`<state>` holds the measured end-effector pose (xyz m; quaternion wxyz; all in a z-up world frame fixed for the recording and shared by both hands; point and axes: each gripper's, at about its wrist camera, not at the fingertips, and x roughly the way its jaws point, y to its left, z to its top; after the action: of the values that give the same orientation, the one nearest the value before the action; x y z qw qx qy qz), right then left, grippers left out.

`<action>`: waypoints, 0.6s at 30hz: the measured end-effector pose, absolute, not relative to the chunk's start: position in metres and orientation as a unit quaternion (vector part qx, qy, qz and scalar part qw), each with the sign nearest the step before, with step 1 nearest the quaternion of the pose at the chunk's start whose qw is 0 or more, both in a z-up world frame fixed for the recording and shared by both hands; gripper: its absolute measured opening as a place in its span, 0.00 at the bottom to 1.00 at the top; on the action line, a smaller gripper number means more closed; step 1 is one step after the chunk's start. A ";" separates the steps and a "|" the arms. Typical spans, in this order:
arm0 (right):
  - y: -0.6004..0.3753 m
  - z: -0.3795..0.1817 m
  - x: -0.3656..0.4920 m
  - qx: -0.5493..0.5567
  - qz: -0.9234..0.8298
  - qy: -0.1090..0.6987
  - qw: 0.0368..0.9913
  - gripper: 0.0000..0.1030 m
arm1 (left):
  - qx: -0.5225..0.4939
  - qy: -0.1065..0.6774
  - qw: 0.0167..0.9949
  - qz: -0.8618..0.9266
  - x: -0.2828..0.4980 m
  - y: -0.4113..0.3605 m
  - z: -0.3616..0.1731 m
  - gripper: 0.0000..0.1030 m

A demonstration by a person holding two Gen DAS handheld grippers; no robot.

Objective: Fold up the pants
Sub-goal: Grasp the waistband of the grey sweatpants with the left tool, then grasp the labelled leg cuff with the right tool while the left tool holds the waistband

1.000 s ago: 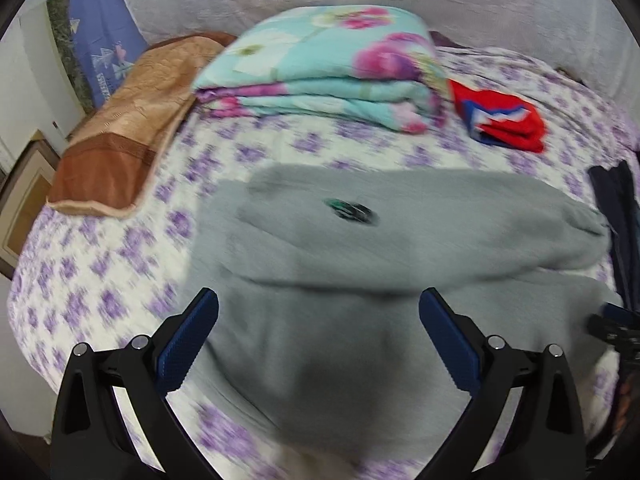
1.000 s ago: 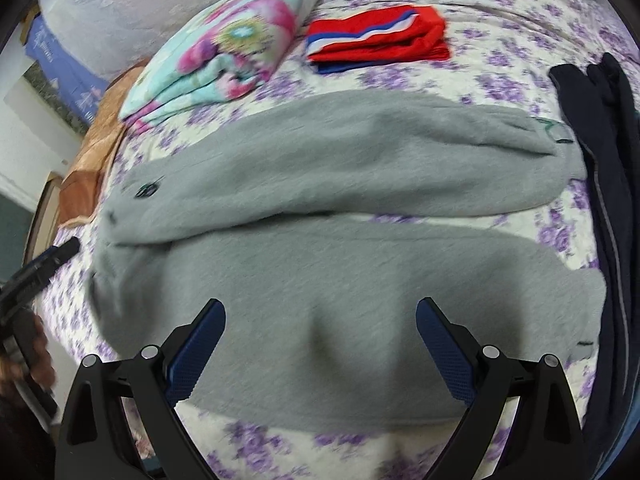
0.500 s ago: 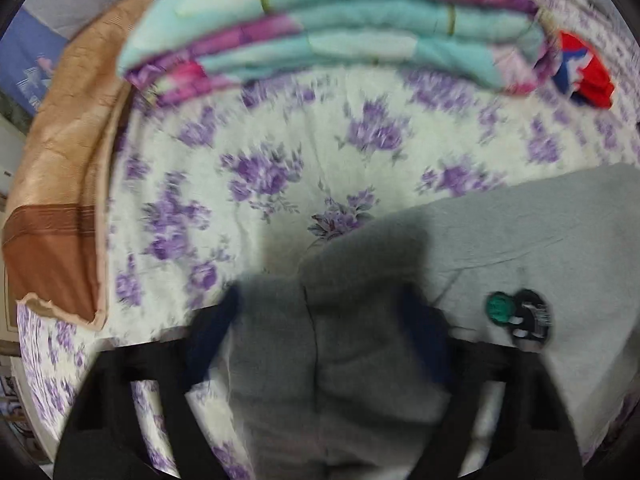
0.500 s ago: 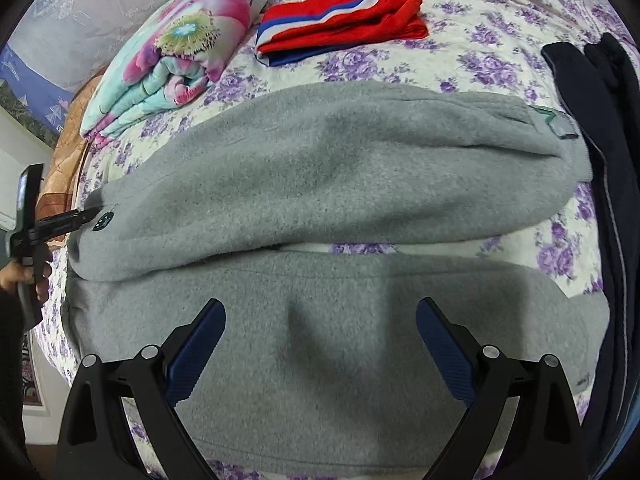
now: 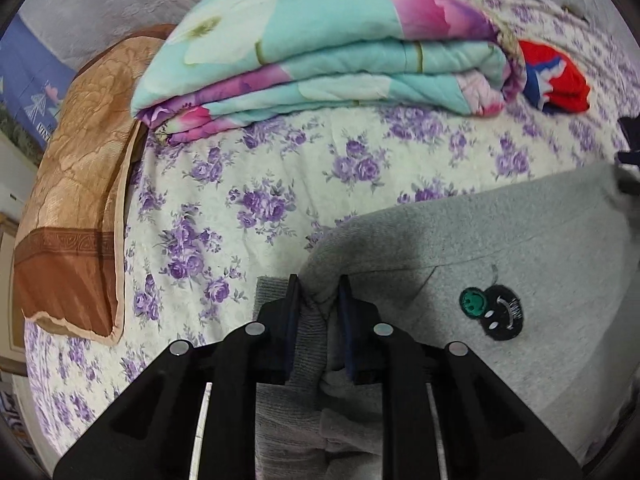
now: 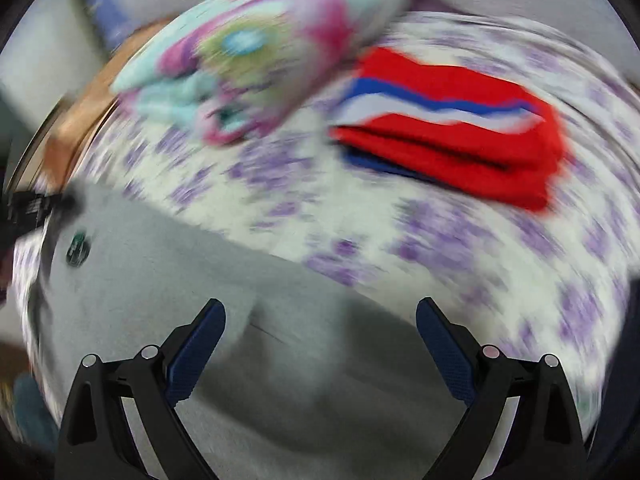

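The grey pants [image 5: 500,248] lie on the flowered bedsheet [image 5: 280,184]. A green and black smiley patch [image 5: 490,308] marks the upper leg near the waist. My left gripper [image 5: 319,300] is shut on the ribbed waistband corner of the pants, cloth bunched between its blue pads. In the blurred right wrist view the pants [image 6: 168,280] fill the lower half. My right gripper [image 6: 320,328] is open and empty, low over the grey cloth. The left gripper shows at that view's left edge [image 6: 36,208].
A folded turquoise floral quilt [image 5: 320,48] lies at the back. A brown pillow [image 5: 76,184] sits at the left edge of the bed. Folded red, white and blue clothing [image 6: 452,132] lies at the back right. A dark garment [image 5: 630,132] is at the right.
My left gripper moved to the waistband corner and shut on it. My right gripper swung fast toward the far side of the pants, still open.
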<state>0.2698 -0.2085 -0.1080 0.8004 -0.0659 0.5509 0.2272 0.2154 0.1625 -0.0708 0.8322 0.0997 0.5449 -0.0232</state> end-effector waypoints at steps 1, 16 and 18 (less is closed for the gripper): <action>-0.194 -0.115 0.274 -0.090 0.270 0.567 0.773 0.90 | 0.090 0.542 0.835 -0.023 0.215 0.165 -0.067 0.17; -0.155 -0.064 0.339 -0.121 0.238 0.464 0.845 0.16 | 0.002 0.506 0.860 0.070 0.253 0.185 -0.043 0.17; -0.142 -0.083 0.349 -0.115 0.204 0.468 0.852 0.72 | -0.002 0.521 0.847 0.106 0.268 0.183 -0.058 0.19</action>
<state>0.3489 -0.1425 -0.0827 0.8521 -0.1145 0.4681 0.2042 0.2683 0.1833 -0.0580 0.8472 -0.0023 0.5206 0.1062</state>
